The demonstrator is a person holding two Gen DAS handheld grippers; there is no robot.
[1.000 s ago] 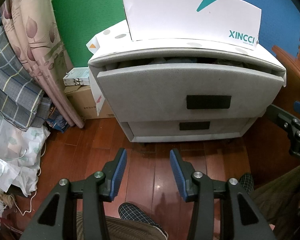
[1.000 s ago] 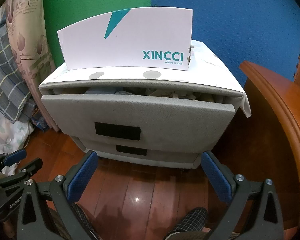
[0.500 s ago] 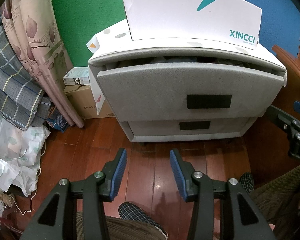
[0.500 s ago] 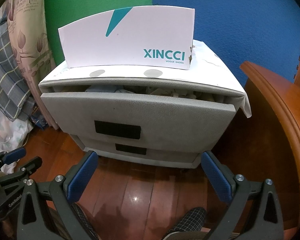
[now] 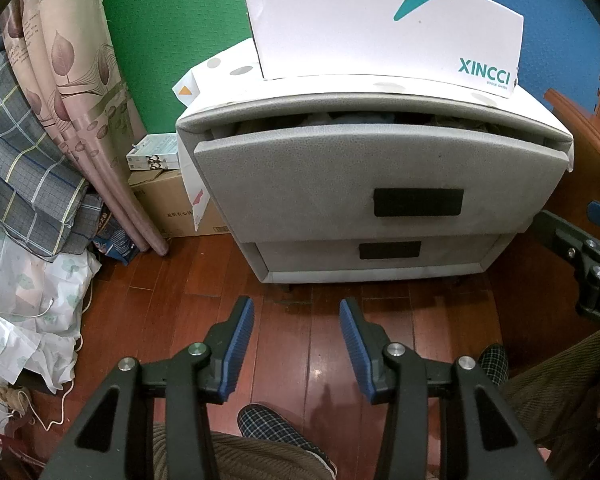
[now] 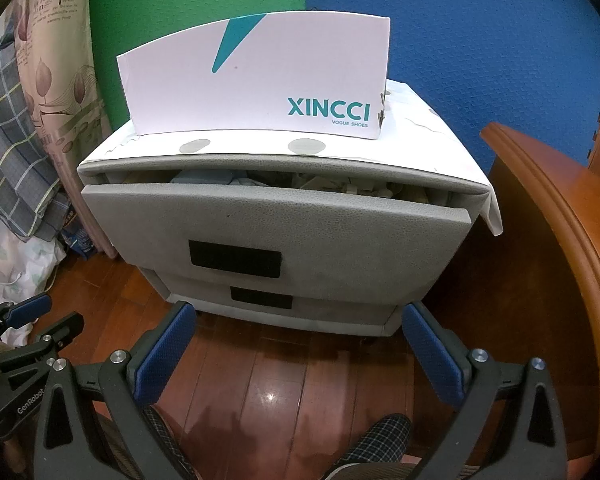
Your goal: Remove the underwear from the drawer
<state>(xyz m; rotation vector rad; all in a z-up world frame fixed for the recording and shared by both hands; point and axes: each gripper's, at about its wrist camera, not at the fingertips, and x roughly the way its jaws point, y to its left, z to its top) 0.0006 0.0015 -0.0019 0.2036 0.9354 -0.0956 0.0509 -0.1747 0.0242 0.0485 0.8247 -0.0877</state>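
A grey two-drawer cabinet stands ahead on the wood floor. Its top drawer is pulled out a little, with a black handle patch. Folded light-coloured clothes show in the gap above the drawer front; which piece is underwear I cannot tell. My left gripper is open and empty, low in front of the cabinet. My right gripper is wide open and empty, also short of the cabinet. The lower drawer is shut.
A white XINCCI shoe box sits on the cabinet top. Curtains and plaid bedding and a cardboard box stand at the left. A wooden bed frame curves along the right. My slippered feet are below the grippers.
Both grippers have drifted very slightly; the scene looks almost the same. The drawer gap and the jaws have not changed.
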